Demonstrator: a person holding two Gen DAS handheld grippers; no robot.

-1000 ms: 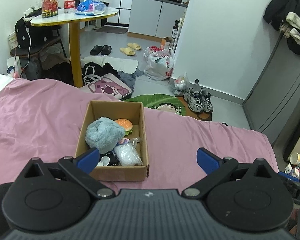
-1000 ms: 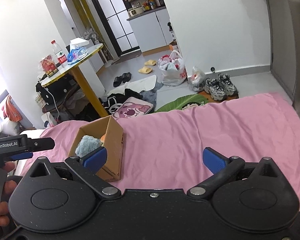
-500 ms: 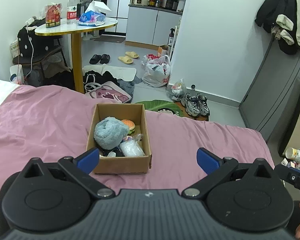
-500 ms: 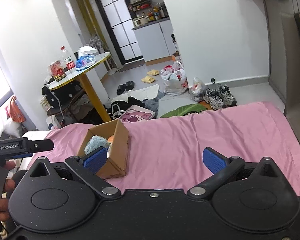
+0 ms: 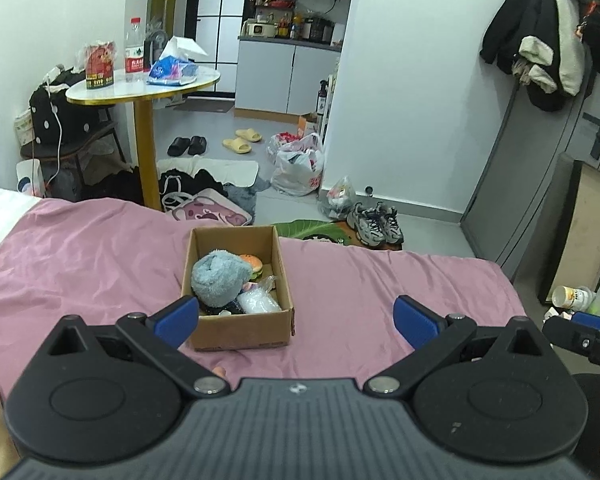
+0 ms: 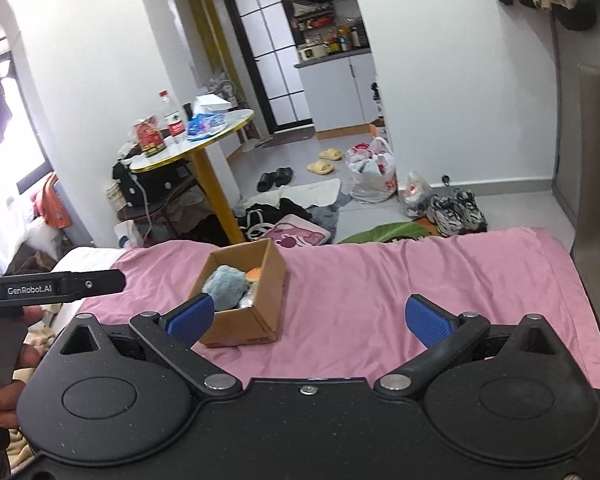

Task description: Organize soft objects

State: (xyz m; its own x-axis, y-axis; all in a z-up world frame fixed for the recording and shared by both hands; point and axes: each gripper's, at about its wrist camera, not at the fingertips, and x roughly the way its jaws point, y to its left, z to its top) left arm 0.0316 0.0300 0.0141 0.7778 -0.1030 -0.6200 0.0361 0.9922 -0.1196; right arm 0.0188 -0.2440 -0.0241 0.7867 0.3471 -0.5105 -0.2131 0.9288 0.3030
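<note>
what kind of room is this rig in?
Likely a small studio flat: a bed with a pink sheet in front, a kitchenette counter through the doorway, shoes and coats by the entrance door.

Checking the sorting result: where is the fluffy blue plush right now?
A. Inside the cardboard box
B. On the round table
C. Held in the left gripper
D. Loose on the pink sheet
A: the fluffy blue plush sits inside the cardboard box on the pink sheet, and both grippers are open and empty.
</note>
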